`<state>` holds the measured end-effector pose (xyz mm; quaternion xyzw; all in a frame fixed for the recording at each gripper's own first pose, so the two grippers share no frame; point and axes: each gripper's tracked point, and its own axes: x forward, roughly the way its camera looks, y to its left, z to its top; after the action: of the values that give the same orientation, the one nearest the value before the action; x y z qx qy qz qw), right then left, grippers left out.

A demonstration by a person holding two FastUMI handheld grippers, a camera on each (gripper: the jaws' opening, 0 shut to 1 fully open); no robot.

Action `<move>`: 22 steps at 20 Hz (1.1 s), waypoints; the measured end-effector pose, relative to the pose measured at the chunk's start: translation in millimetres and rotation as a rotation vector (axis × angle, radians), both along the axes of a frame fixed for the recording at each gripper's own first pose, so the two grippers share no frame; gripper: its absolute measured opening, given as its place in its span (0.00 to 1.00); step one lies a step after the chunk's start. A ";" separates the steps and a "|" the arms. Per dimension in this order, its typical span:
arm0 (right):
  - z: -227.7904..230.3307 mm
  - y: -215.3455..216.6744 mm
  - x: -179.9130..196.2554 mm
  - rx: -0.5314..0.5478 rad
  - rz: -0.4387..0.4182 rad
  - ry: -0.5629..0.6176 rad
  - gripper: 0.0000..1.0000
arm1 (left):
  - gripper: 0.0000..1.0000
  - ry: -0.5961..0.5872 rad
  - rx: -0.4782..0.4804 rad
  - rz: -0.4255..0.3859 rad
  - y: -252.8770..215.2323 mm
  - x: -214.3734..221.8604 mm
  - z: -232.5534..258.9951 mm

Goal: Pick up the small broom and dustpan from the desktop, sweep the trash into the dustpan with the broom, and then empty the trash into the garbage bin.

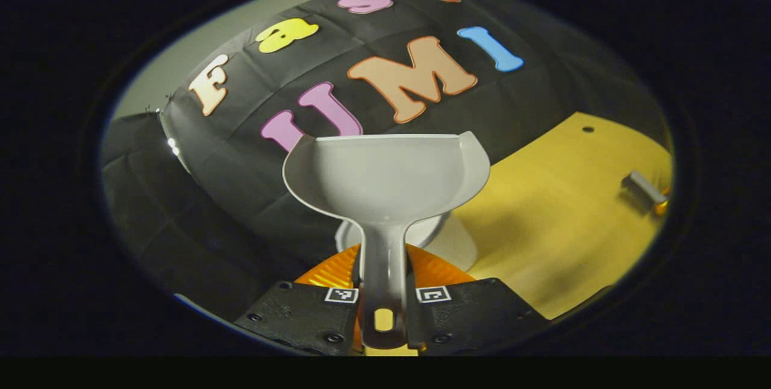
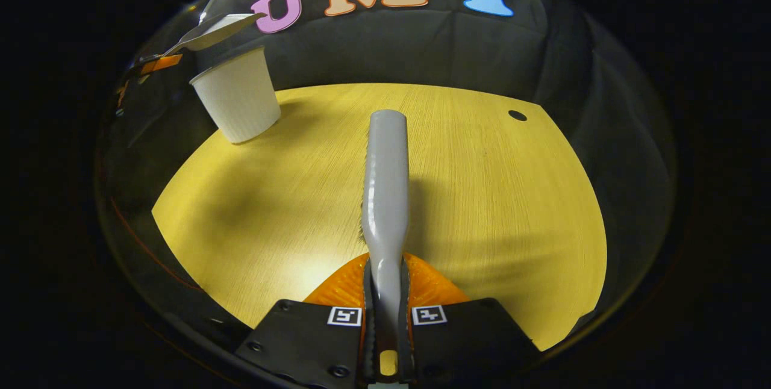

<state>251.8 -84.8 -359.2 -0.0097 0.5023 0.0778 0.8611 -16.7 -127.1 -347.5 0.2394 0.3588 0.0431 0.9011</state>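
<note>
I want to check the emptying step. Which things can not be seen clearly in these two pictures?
- Inside of the garbage bin: in the right gripper view its side wall hides it; in the left gripper view the dustpan covers it.
- Any trash in the dustpan: too small in the right gripper view.
- Broom bristles: seen edge-on, right gripper view.
- Small grey thing on the table: blurred near the edge, left gripper view.

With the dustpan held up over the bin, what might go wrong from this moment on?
1. The left gripper pinches only the handle end of the light grey plastic dustpan; the pan may twist when tipped.
2. In the right gripper view the dustpan hangs close above the white ribbed garbage bin, which stands near the yellow wooden desktop's edge; a knock may topple it.
3. The right gripper keeps the grey small broom low over the desktop; it may scrape.
</note>
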 end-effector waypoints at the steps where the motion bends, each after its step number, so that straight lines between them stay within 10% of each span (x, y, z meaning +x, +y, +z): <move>1: 1.4 0.1 2.0 0.006 -0.019 -0.012 0.16 | 0.20 -0.017 -0.063 -0.001 -23.2 -5.0 -3.2; 10: 9.1 -1.2 10.0 0.021 -0.110 -0.042 0.16 | 0.22 -0.001 -0.335 -0.002 -158.1 -63.1 -68.2; 22: 8.7 -3.1 7.1 -0.100 -0.074 0.092 0.17 | 0.22 0.300 -0.383 0.214 -155.7 -174.5 -203.3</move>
<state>258.9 -87.9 -350.6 -0.0305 0.5447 0.0210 0.8378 -191.2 -282.9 -550.7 0.0288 0.5135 0.0336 0.8570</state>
